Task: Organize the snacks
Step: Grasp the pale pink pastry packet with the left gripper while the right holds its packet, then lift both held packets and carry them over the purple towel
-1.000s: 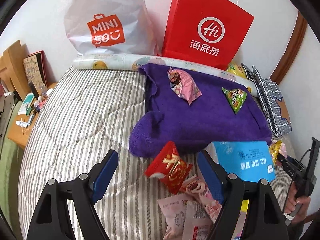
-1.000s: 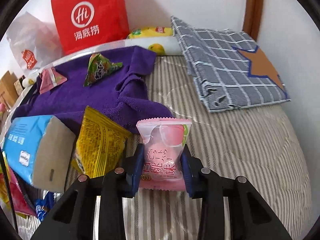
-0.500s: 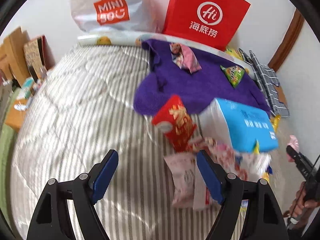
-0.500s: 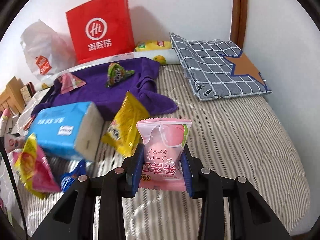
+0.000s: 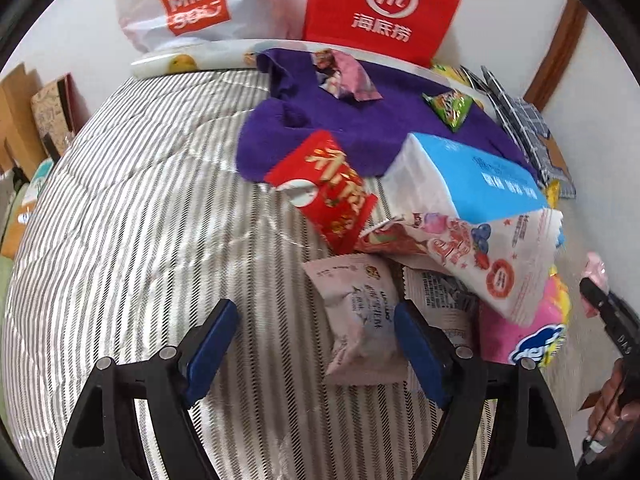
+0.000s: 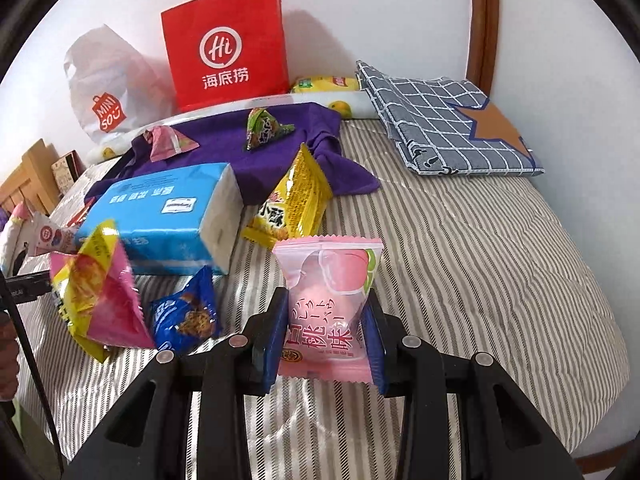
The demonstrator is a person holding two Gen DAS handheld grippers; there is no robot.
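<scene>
my left gripper (image 5: 316,344) has come down closer over the snack pile since a second ago, fingers wide and opening, the pale pink packet (image 5: 360,316) loose between them on the striped bed (image 5: 140,220). my right gripper (image 6: 324,344) pinches the peach snack packet (image 6: 326,308), lifted above the bed.

White wall (image 6: 360,20) behind; striped quilted bed (image 6: 480,260); curved wooden frame (image 6: 484,20) at right; wooden furniture (image 6: 28,180) far left; even daylight.
</scene>
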